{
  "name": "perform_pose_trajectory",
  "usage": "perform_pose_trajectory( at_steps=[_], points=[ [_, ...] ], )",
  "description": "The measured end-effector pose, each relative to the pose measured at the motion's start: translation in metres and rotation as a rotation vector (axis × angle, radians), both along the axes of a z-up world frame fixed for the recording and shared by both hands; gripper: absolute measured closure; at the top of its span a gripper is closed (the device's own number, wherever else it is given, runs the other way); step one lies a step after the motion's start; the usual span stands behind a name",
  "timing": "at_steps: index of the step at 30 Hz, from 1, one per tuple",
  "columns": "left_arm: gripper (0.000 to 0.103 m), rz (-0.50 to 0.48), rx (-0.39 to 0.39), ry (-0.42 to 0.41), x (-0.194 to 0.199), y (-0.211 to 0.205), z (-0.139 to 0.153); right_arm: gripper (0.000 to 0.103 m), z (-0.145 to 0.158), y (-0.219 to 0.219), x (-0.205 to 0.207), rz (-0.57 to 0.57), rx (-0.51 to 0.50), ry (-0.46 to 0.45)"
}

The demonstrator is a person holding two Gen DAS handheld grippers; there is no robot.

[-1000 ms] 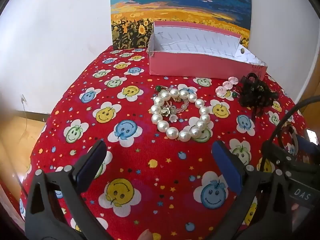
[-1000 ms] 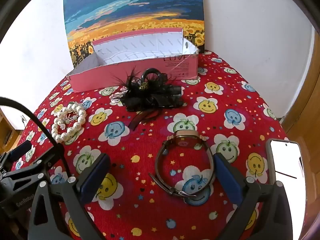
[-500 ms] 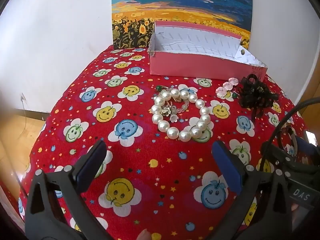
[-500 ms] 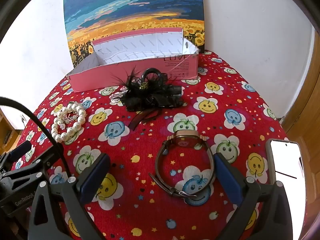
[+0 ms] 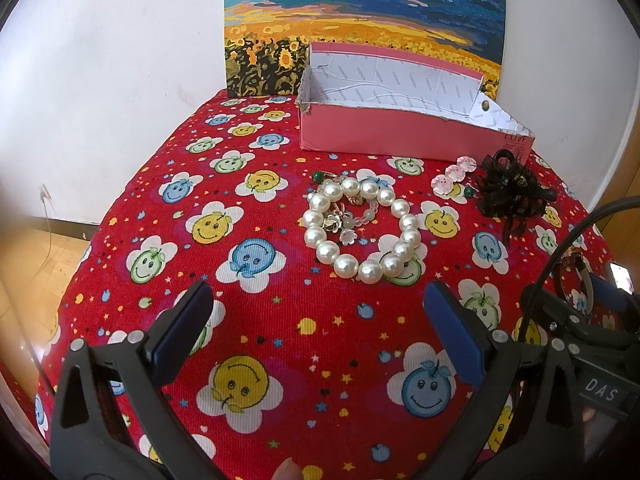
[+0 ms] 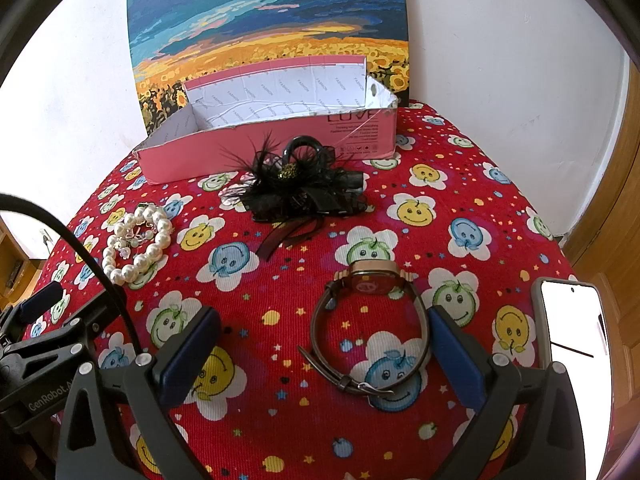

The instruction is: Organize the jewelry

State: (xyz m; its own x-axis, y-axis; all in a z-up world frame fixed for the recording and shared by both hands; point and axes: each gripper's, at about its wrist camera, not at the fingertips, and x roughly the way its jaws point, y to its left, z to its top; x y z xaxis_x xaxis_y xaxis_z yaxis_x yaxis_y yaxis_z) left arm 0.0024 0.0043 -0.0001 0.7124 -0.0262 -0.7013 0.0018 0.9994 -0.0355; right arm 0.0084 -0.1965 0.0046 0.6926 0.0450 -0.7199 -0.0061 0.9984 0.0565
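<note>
A pearl bracelet (image 5: 362, 228) lies on the red smiley cloth with small flower trinkets (image 5: 344, 220) inside its ring; it also shows in the right wrist view (image 6: 138, 244). My left gripper (image 5: 316, 324) is open and empty, just short of the pearls. A brown strap watch (image 6: 370, 320) lies between the fingers of my right gripper (image 6: 324, 348), which is open. A black feathered hair clip (image 6: 298, 184) lies in front of the pink open box (image 6: 260, 148), which also shows in the left wrist view (image 5: 400, 130). Pink crystal earrings (image 5: 454, 174) lie beside the clip (image 5: 508, 188).
A sunflower painting (image 5: 360, 20) leans on the white wall behind the box. A phone (image 6: 572, 328) with a lit screen lies at the cloth's right edge. The cloth (image 5: 260, 360) drops off at left and right. My right gripper's body (image 5: 580, 340) sits at the left view's right edge.
The left gripper view has shifted very slightly; the box and pearls sit a touch lower. Nothing was grasped or moved, and both grippers remain open.
</note>
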Motion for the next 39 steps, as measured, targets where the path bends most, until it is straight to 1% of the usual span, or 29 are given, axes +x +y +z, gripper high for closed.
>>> perform_pose_trajectory(
  at_steps=[25,35,39],
  points=[
    [0.004,-0.003,-0.005,0.002,-0.0018,0.0015,-0.0016,0.000,-0.0003,0.0003,0.0001,0.001,-0.001,0.001],
    [0.004,-0.027,-0.016,0.050,0.0018,-0.0038,-0.0012,0.000,-0.0007,-0.0020,0.0001,0.007,0.005,0.003],
    [0.004,-0.030,-0.032,0.032,0.0001,-0.0002,0.0025,0.000,0.0003,-0.0022,0.0001,0.023,0.019,0.012]
  ],
)
